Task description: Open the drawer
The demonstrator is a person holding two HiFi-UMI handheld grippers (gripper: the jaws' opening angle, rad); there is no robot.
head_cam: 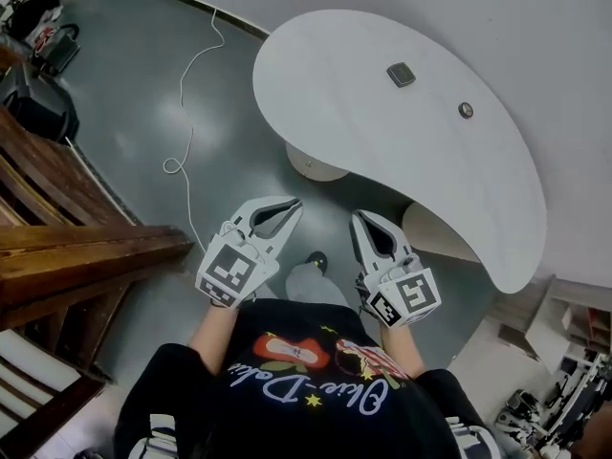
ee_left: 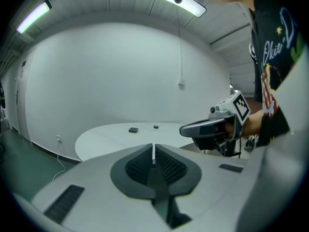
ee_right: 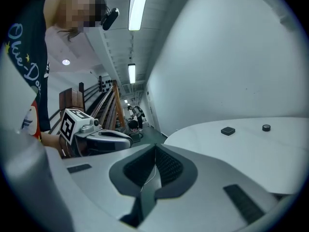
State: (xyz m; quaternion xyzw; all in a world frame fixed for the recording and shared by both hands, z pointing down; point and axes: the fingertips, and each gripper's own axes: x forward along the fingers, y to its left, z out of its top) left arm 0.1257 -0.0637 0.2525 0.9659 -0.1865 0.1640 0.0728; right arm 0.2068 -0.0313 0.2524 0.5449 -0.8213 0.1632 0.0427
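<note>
I see no drawer in any view, so I judge this the approach step: next I must find its front, perhaps under the table [head_cam: 382, 151], a smooth, matte white kidney shape. My left gripper [head_cam: 292, 202] and right gripper [head_cam: 359, 215], pale plastic with ribbed dark pads, each have jaws pressed together on nothing. On the tabletop lie a dark square block [head_cam: 401, 75] and a small round disc [head_cam: 466, 110].

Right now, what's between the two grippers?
The head view shows the person's grey leg and black shoe, above the floor, between the left gripper and the right gripper. Nothing else lies there.
</note>
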